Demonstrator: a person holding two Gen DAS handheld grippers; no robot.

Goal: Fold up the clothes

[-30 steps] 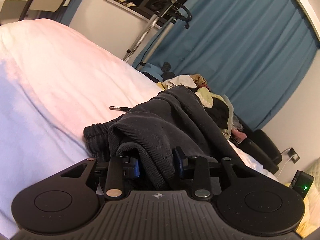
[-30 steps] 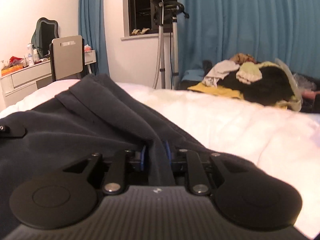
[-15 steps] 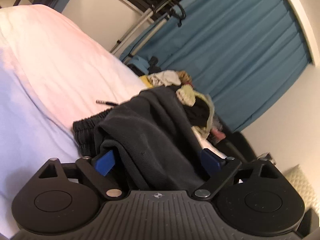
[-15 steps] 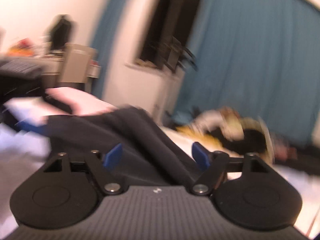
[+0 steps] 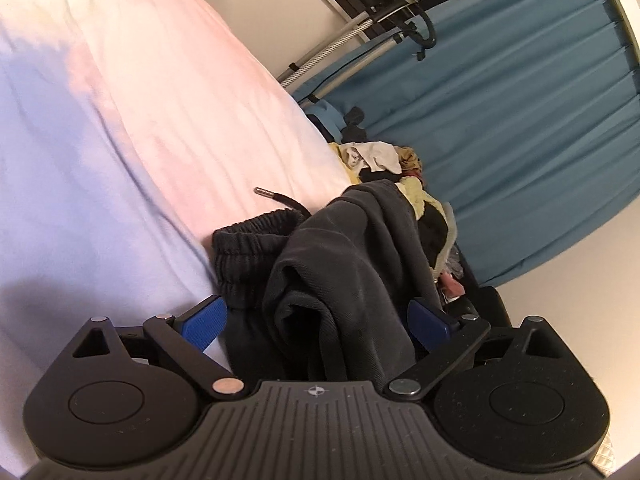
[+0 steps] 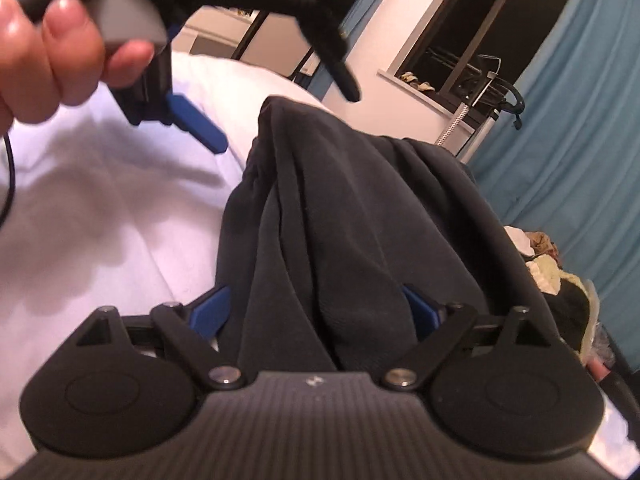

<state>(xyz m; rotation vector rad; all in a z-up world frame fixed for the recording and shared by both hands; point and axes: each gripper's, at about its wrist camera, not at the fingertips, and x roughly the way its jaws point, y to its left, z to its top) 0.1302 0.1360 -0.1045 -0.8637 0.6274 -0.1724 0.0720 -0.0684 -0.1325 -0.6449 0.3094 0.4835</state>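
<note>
A dark grey pair of sweatpants (image 5: 344, 264) lies bunched on the white bed (image 5: 120, 128), elastic waistband (image 5: 256, 232) at the left, a drawstring tip (image 5: 280, 198) lying on the sheet. My left gripper (image 5: 316, 316) is open, blue pads wide apart on either side of the folded fabric. My right gripper (image 6: 320, 308) is open too, jaws spread around a ridge of the same garment (image 6: 344, 216). The left gripper, held in a hand (image 6: 52, 40), shows at the top left of the right wrist view, with one blue finger (image 6: 196, 122) above the sheet.
A heap of mixed clothes (image 5: 400, 176) lies beyond the pants at the bed's far edge. Blue curtains (image 5: 520, 120) and a metal stand (image 5: 360, 32) are behind it. A window sill (image 6: 416, 84) and a chair stand at the back wall.
Both grippers opened and let go of the dark fabric they were pinching a second ago. The right gripper swung so that the left gripper and hand now show in its view.
</note>
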